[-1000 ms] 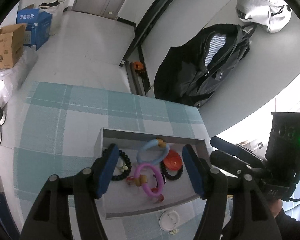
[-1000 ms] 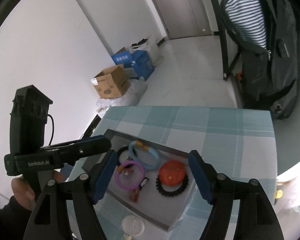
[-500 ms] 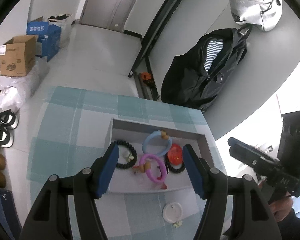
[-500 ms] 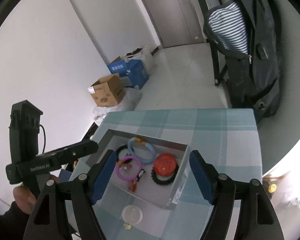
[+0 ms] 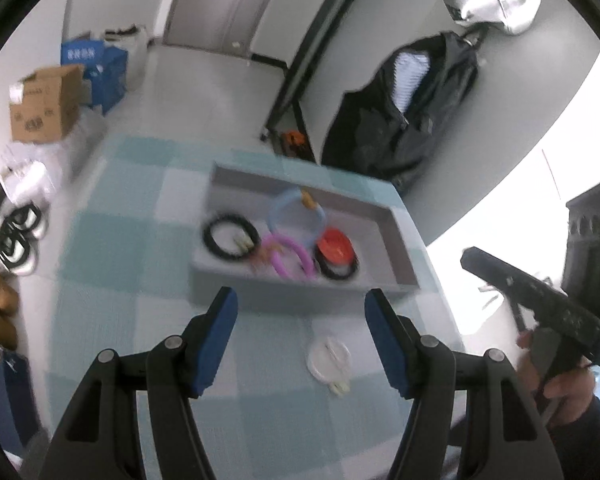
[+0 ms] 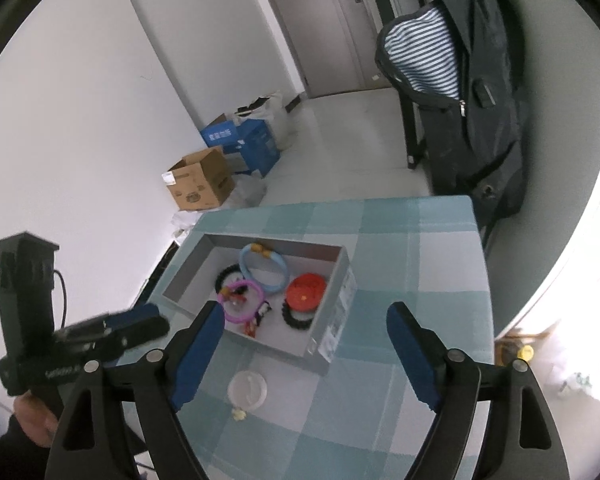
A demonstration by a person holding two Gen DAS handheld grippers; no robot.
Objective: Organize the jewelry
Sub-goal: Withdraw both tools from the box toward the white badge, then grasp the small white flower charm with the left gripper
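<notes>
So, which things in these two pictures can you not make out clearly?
- Left wrist view: motion blur smears the grey tray; the black bead bracelet shows no single beads.
- Right wrist view: small red-and-black charm in the tray, too small to identify.
- Both views: tiny yellowish piece beside the white disc, too small to name.

Each hand-held gripper (image 5: 300,312) (image 6: 305,330) is showing black plastic arms with silver screws and blue finger pads (image 5: 216,340), a boxy black camera block, white lettering and a thin black cable, while the person is wearing dark sleeves (image 5: 596,440).
</notes>
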